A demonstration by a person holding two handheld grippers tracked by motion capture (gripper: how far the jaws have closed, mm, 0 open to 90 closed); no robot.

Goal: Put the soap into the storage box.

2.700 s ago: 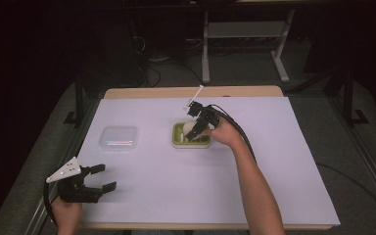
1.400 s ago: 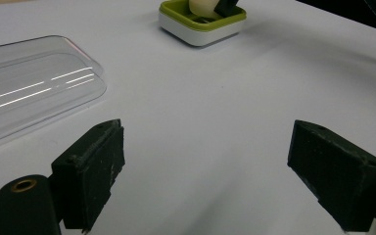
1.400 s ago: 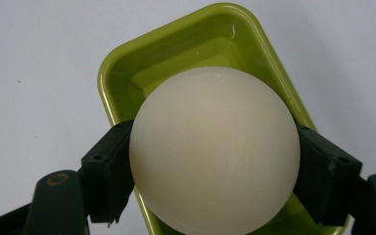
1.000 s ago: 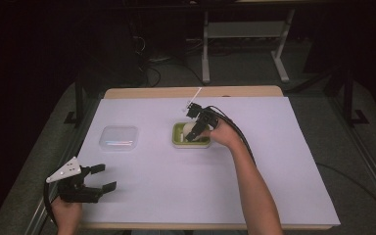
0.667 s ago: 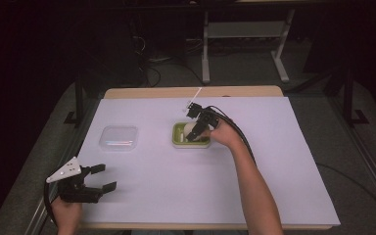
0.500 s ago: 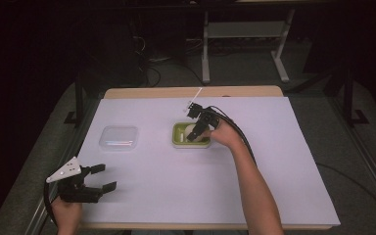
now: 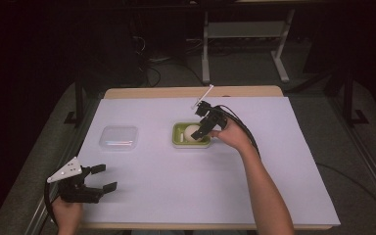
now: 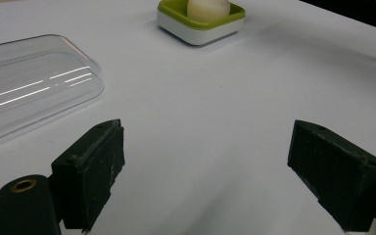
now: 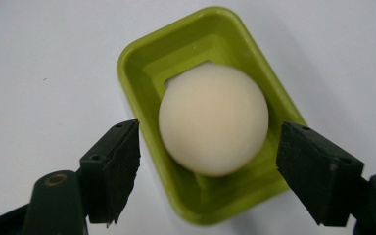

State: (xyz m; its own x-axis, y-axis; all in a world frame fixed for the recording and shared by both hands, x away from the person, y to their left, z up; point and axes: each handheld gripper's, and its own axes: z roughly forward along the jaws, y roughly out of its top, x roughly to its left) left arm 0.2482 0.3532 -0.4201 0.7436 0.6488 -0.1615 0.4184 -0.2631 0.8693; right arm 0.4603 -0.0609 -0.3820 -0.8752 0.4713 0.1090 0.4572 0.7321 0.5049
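Observation:
A cream ball [image 9: 213, 119] rests in a small green tray [image 9: 142, 63] near the middle of the white table cover; the same ball [image 7: 192, 132] and tray [image 7: 177, 139] appear in the high view. My right gripper [image 9: 208, 169] hovers just above them, open, its jaws apart on either side of the ball without touching it. In the high view the right gripper [image 7: 203, 126] points down at the tray. My left gripper [image 7: 100, 178] rests near the front left corner, open, nothing between its jaws [image 8: 205, 181]. The tray [image 8: 200, 24] lies far ahead of it.
A clear plastic lid [image 7: 119, 137] lies flat left of the tray, and the lid [image 8: 24, 88] is close ahead-left of the left gripper. White paper [image 7: 176, 196] covers the table. A cable trails along the right forearm. Dark floor and a metal stand [image 7: 245, 39] lie beyond.
The right gripper has shifted slightly above the tray, staying over the ball. The left gripper has not moved.

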